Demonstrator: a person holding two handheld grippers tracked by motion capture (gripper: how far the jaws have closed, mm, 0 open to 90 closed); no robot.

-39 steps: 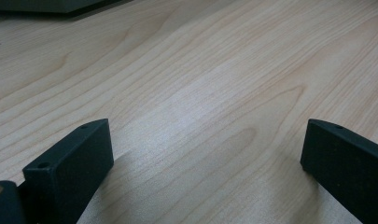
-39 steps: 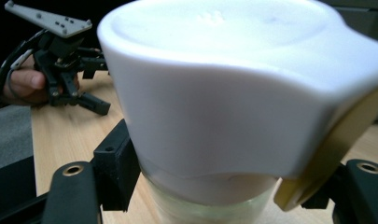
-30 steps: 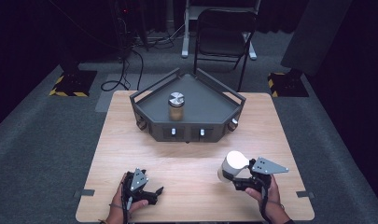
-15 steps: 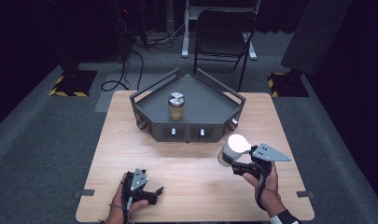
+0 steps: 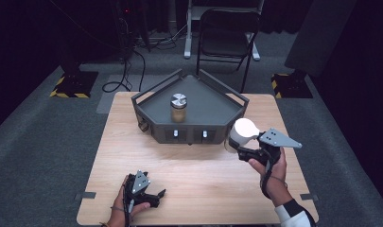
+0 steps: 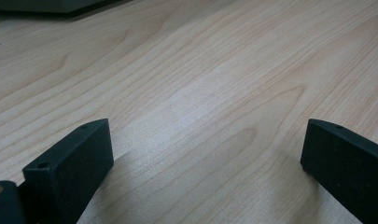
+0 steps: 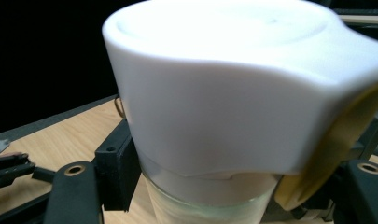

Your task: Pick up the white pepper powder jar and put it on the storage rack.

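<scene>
White-capped jar (image 5: 242, 134) is pinched in the right gripper (image 5: 237, 145), held in the air above the wooden table (image 5: 189, 179), just beside the front right corner of the grey tray (image 5: 153, 118). Another jar (image 5: 178, 107) with a metal lid stands inside that tray. Left gripper (image 5: 157, 196) rests low on the table, its jaws spread with bare wood between them
</scene>
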